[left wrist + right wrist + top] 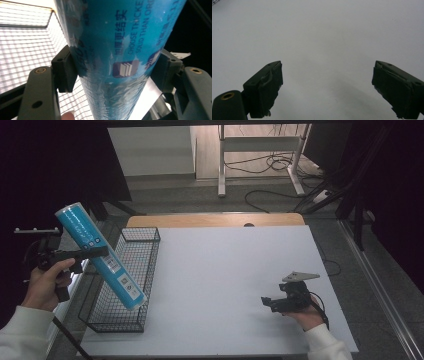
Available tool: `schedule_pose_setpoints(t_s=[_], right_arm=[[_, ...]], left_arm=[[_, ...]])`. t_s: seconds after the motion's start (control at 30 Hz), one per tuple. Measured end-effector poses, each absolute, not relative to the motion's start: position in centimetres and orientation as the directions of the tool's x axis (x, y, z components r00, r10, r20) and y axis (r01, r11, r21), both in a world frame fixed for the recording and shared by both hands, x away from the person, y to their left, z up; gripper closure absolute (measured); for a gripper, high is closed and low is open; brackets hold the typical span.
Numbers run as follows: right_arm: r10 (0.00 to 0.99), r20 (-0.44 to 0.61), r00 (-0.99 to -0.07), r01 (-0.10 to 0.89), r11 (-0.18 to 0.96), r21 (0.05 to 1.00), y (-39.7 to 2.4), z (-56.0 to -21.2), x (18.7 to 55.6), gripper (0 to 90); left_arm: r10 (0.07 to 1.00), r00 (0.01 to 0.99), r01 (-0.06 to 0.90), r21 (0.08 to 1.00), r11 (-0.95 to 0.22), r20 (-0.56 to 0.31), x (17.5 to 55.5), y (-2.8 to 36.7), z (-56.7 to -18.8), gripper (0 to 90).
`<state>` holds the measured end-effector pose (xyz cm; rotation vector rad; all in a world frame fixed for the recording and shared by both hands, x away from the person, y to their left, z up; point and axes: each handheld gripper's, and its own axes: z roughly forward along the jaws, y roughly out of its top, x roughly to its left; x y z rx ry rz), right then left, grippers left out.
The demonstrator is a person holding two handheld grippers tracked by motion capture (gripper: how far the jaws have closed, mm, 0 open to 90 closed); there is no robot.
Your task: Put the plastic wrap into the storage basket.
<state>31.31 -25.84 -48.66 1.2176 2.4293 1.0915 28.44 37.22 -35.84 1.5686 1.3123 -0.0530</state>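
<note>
Your left gripper (113,72) clamps the blue roll (117,50) mid-length, tilted, its low end over the basket (131,270). This looks like the carry step; next, settle the roll where you want it. Your right gripper (327,87) rests gaping, empty, on the table (324,30).

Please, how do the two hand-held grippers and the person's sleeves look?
Both grippers, left gripper and right gripper, are black, with thick blocky jaws. The right one carries a grey three-cornered plate and trails a black cable. The sleeves are white.
</note>
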Motion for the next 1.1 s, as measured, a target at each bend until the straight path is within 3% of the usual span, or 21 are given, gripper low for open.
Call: schedule_pose_setpoints(t_s=[0.5, 1.1], right_arm=[[0.765, 0.13, -0.631, 0.609, 0.385, 0.693, -25.8, -48.8, 31.4, 10.1], [0.775, 0.124, -0.62, 0.619, 0.385, 0.685, -25.9, -48.9, 31.5, 10.2]], left_arm=[[0.797, 0.342, 0.782, 0.621, 0.052, -0.498, 29.5, 38.3, -36.9, 32.0], [0.835, 0.322, 0.835, 0.55, -0.028, -0.446, 31.7, 36.9, -40.0, 32.0]])
